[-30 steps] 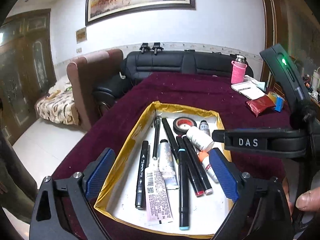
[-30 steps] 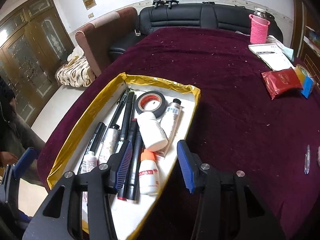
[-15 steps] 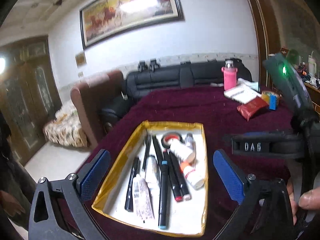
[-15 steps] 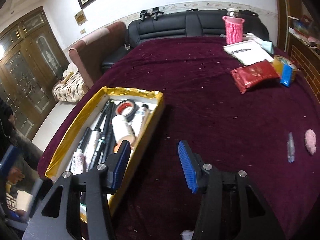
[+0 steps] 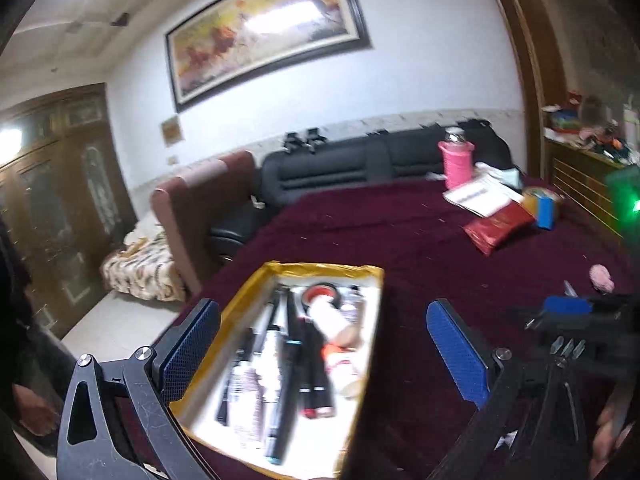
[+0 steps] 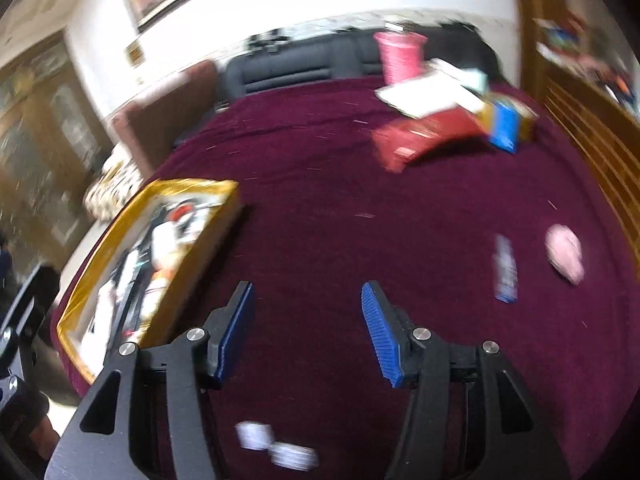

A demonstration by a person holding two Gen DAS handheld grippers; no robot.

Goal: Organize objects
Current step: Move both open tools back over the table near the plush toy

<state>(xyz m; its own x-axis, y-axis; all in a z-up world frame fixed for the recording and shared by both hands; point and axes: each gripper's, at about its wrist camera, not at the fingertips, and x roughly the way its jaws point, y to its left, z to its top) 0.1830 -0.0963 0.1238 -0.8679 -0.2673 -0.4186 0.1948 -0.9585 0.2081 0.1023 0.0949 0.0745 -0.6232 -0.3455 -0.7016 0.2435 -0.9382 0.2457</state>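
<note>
A gold-rimmed white tray [image 5: 320, 268] holds several markers [image 5: 296, 344], tubes, a tape roll [image 5: 320, 292] and a white bottle [image 5: 330, 316]. My left gripper [image 5: 320, 344] is open and empty, raised above the tray. The tray [image 6: 188, 188] lies at the left in the right wrist view. My right gripper [image 6: 306, 328] is open and empty above bare maroon cloth. A small clear-blue tube [image 6: 505, 268] and a pink ball [image 6: 564, 252] lie on the cloth to its right. Two small white pieces [image 6: 276, 446] lie beneath the right gripper.
At the table's far right are a pink bottle [image 5: 458, 160], a notebook [image 5: 480, 196], a red packet [image 5: 498, 228] and a yellow-blue box [image 5: 544, 206]. A black sofa [image 5: 360, 164] and brown armchair [image 5: 196, 208] stand behind. The right gripper shows in the left wrist view [image 5: 568, 306].
Both grippers have pulled back and risen from the tray. The right one has swung to the right over bare cloth, bringing the tube and pink ball into view. Both views are motion-blurred.
</note>
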